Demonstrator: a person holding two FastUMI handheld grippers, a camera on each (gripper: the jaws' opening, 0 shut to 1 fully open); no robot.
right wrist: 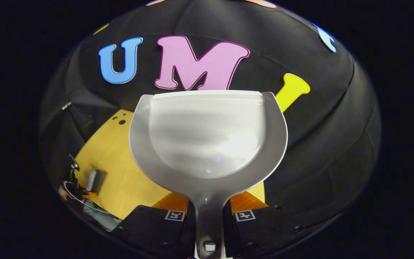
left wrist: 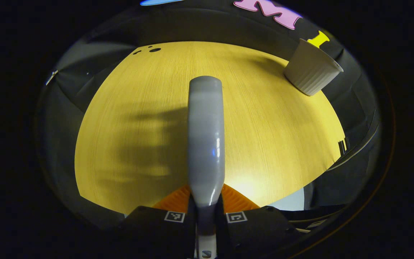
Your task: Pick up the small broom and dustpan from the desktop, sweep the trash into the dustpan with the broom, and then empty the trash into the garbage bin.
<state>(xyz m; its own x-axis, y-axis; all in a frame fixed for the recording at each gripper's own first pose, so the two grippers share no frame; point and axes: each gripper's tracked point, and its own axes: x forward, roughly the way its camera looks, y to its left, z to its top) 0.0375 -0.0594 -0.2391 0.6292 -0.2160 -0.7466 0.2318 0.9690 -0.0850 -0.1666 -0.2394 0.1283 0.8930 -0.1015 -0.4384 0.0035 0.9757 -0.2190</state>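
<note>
In the left gripper view, my left gripper [left wrist: 206, 208] is shut on the small grey broom [left wrist: 206, 136], whose back runs forward over the yellow desktop [left wrist: 264, 136]. In the right gripper view, my right gripper [right wrist: 208, 210] is shut on the handle of the grey dustpan [right wrist: 207, 136]. The pan is held up level in front of the booth wall and its pale inside looks bare. Farther off at the lower left, the broom [right wrist: 92, 180] appears again with dark bristles, held low over the desktop [right wrist: 120, 169] by the left gripper [right wrist: 84, 193].
A white ribbed garbage bin [left wrist: 311, 70] stands at the desktop's far right edge. A few small dark holes [left wrist: 149, 50] mark the far left corner. The broom and gripper cast a shadow [left wrist: 146, 144] on the wood to the left. Cables [right wrist: 74, 187] trail by the left gripper.
</note>
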